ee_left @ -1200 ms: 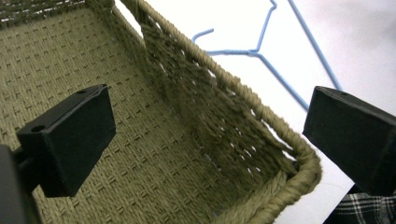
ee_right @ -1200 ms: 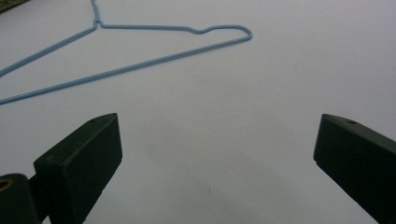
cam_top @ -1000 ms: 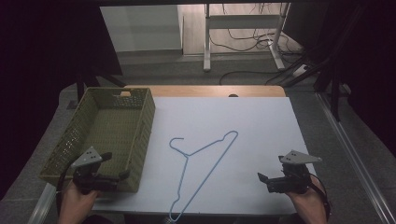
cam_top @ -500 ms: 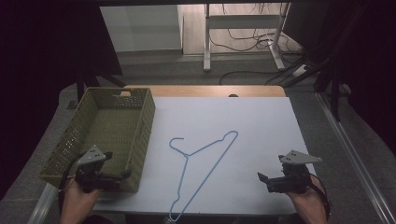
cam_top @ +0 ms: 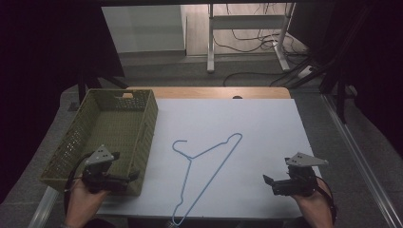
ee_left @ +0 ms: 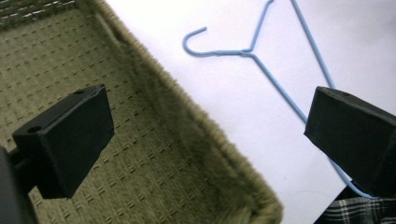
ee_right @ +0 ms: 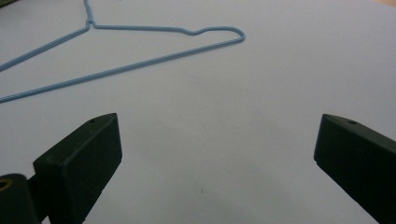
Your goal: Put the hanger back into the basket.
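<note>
Blue wire hanger (cam_top: pixel 204 173) is lying flat on the white sheet (cam_top: pixel 266 123) at the centre of the high view, with both grippers waiting apart at the bottom corners.

Its hook is curling toward the upper left and its long bar is running down to the bottom edge of the sheet. An olive woven basket (cam_top: pixel 142 142) is sitting at the left of the frame, just beside the hanger but not touching it. The left gripper (cam_top: pixel 126 178) is hovering at the basket's near right corner; in the left gripper view its jaws are standing wide apart, one over the basket's weave, the other over the hanger's wire. The right gripper (cam_top: pixel 272 184) is resting at the lower right of the sheet, jaws spread wide over bare white, well apart from the hanger.
</note>
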Demonstrator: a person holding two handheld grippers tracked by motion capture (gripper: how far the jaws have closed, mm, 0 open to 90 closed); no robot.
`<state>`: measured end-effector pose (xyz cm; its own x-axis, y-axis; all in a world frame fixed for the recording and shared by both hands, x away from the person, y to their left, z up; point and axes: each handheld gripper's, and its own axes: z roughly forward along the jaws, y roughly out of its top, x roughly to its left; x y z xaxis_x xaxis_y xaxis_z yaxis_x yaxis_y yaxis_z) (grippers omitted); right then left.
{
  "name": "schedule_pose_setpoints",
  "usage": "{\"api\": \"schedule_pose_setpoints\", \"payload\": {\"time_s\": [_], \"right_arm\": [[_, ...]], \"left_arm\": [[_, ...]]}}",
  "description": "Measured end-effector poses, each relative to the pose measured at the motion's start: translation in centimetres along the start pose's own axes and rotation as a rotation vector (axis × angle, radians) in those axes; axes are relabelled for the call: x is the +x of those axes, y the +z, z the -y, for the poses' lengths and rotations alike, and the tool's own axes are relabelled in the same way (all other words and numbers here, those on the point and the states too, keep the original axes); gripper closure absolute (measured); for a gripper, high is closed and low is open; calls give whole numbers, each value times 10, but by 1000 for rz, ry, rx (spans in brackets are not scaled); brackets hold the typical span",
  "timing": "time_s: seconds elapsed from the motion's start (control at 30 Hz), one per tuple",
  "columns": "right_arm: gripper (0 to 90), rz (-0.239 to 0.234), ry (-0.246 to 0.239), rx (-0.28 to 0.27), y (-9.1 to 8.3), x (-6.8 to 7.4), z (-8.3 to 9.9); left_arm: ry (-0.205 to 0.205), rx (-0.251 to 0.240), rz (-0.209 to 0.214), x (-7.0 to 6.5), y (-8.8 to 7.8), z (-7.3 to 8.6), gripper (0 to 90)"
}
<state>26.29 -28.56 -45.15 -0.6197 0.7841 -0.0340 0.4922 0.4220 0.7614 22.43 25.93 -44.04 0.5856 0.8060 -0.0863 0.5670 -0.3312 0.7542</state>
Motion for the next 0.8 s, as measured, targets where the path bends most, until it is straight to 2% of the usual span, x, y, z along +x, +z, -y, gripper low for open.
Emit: {"api": "schedule_pose_setpoints", "payload": {"time_s": [0.37, 0.5, 0.7, 0.8], "right_arm": [[4, 8, -3, 4, 1, -1, 0], [4, 11, -2, 4, 1, -1, 0], [4, 10, -4, 9, 1, 0, 0], [4, 9, -5, 10, 1, 0, 0]], "left_arm": [[27, 6, 41, -11, 6, -18, 10], [29, 9, 57, -15, 12, -25, 9], [59, 25, 76, -23, 23, -35, 3], [45, 13, 99, -26, 28, -40, 0]]}}
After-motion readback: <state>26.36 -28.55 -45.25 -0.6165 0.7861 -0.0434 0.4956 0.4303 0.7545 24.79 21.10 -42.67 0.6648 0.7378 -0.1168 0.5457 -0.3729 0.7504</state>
